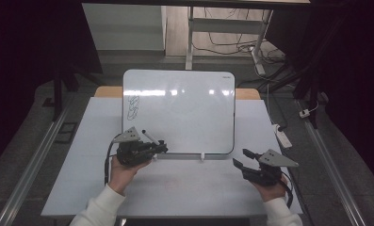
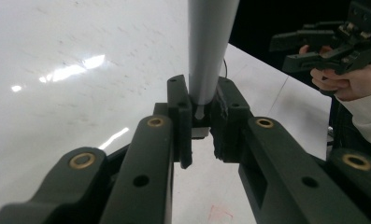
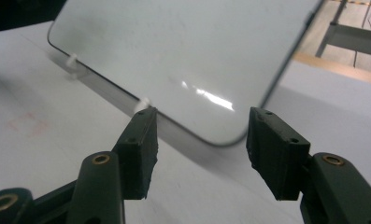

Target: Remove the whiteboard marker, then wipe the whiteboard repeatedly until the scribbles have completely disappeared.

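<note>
- at the lower left corner of the whiteboard [image 1: 184,110], the left gripper [image 1: 152,149] pinches a grey marker [image 1: 150,137] between its two black jaws; the left gripper view shows the pads [image 2: 181,116] pressed on the marker's [image 2: 210,51] lower end, its barrel rising straight up out of the grip
- over in the high view, the marker slants up and to the left from the jaws, lying across the board's bottom edge; a person's left hand [image 1: 121,170] in a white sleeve [image 1: 100,209] carries that gripper from below
- near the board's lower right corner, the right gripper [image 1: 244,159] stands with its jaws spread and nothing between them; the right gripper view frames the board's rounded corner [image 3: 220,140] in the gap, the pads [image 3: 139,149] clear of it
- beyond the tools, the whiteboard rests on a white table [image 1: 81,165], propped on small white clips [image 1: 202,157] along its near edge; blue scribbles [image 1: 133,108] mark its upper left part, and ceiling lights glare off its surface
- farther out, cables and a power strip [image 1: 283,136] lie on the floor to the right of the table; the surroundings are dark
</note>
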`<state>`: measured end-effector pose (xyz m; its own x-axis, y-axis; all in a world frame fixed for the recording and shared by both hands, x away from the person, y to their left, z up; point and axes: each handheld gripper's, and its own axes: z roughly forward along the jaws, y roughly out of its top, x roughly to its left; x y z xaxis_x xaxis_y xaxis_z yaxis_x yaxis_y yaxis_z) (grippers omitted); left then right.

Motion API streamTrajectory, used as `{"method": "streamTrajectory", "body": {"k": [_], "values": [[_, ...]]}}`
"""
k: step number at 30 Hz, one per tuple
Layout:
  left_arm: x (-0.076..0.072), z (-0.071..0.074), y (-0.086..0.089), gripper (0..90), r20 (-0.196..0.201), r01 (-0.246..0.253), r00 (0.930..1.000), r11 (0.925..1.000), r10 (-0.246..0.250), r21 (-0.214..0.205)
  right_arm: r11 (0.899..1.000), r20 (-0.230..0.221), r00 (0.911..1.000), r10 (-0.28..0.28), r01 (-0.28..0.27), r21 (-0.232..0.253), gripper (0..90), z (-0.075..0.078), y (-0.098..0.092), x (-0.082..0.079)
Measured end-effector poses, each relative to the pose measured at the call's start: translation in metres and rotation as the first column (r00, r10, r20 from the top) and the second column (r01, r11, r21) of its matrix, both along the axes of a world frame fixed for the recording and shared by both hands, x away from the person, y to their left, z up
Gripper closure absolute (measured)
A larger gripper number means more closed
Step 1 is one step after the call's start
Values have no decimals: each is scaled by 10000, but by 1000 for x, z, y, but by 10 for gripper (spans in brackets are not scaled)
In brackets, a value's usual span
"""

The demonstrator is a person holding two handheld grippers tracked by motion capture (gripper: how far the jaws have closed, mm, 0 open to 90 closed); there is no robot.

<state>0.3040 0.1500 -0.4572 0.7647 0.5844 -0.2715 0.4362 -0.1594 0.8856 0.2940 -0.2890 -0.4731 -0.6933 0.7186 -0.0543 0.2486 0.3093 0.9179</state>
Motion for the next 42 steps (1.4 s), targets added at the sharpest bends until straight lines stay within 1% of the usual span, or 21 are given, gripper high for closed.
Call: {"method": "streamTrajectory", "body": {"k": [4, 6, 8, 10, 15, 18, 21, 26, 27, 30, 32, 33, 34, 35, 37, 38, 39, 40, 41, 42], "values": [[1, 3, 4, 777, 95, -103, 9999, 9999, 103, -16, 9997, -6, 9999, -120, 120, -204, 440, -4, -16, -4], [1, 4, 8, 777, 154, -152, 9998, 9999, 152, -14, 9995, -72, 9999, -146, 144, -276, 440, -8, -22, -3], [1, 7, 14, 777, 210, -233, 9995, 9997, 235, -112, 9997, -212, 9997, -127, 123, -205, 437, -11, -25, 0], [2, 8, 18, 777, 227, -297, 9993, 9994, 301, -184, 9997, -319, 9995, -68, 60, -254, 434, -13, -24, 2], [2, 14, 29, 777, 336, -536, 9979, 9981, 547, -315, 9977, -323, 9993, 164, -185, -652, 433, -16, -17, 4], [2, 17, 36, 777, 429, -711, 9964, 9967, 727, -395, 9970, -437, 9988, 214, -245, -737, 434, -19, -16, 5], [3, 18, 42, 777, 478, -894, 9946, 9949, 916, -474, 9964, -459, 9987, 231, -268, -802, 434, -20, -15, 5], [6, 19, 50, 777, 481, -1204, 9912, 9911, 1232, -567, 9950, -548, 9983, 208, -260, -966, 434, -22, -15, 5], [6, 19, 50, 777, 481, -1204, 9912, 9911, 1232, -567, 9947, -555, 9982, 214, -269, -992, 434, -23, -15, 6], [10, 19, 56, 777, 560, -1560, 9856, 9858, 1596, -625, 9941, -646, 9978, 163, -231, -1058, 434, -25, -16, 7], [12, 19, 61, 777, 602, -1804, 9811, 9818, 1838, -588, 9936, -684, 9975, 159, -235, -1105, 434, -26, -16, 7], [12, 19, 61, 777, 602, -1804, 9811, 9818, 1838, -588, 9931, -688, 9975, 167, -245, -1144, 434, -26, -16, 7], [15, 19, 66, 777, 605, -2045, 9763, 9771, 2079, -579, 9925, -686, 9975, 183, -264, -1192, 434, -27, -16, 7], [15, 19, 66, 777, 605, -2045, 9763, 9771, 2079, -579, 9918, -693, 9974, 193, -278, -1245, 434, -27, -16, 7], [19, 18, 71, 777, 619, -2255, 9714, 9724, 2291, -604, 9912, -713, 9973, 181, -273, -1293, 434, -28, -15, 7], [24, 19, 76, 777, 658, -2450, 9662, 9674, 2491, -644, 9913, -753, 9970, 165, -262, -1290, 434, -28, -15, 7], [27, 20, 79, 777, 706, -2563, 9629, 9646, 2604, -628, 9912, -765, 9969, 162, -260, -1295, 434, -28, -15, 8], [27, 20, 79, 777, 706, -2563, 9629, 9646, 2604, -628, 9910, -754, 9970, 172, -271, -1314, 434, -29, -15, 8], [36, 24, 84, 777, 838, -2805, 9548, 9578, 2851, -627, 9908, -760, 9970, 166, -266, -1325, 434, -29, -15, 8], [42, 27, 87, 777, 864, -2908, 9513, 9545, 2959, -668, 9907, -802, 9967, 149, -255, -1335, 434, -29, -15, 8]]}}
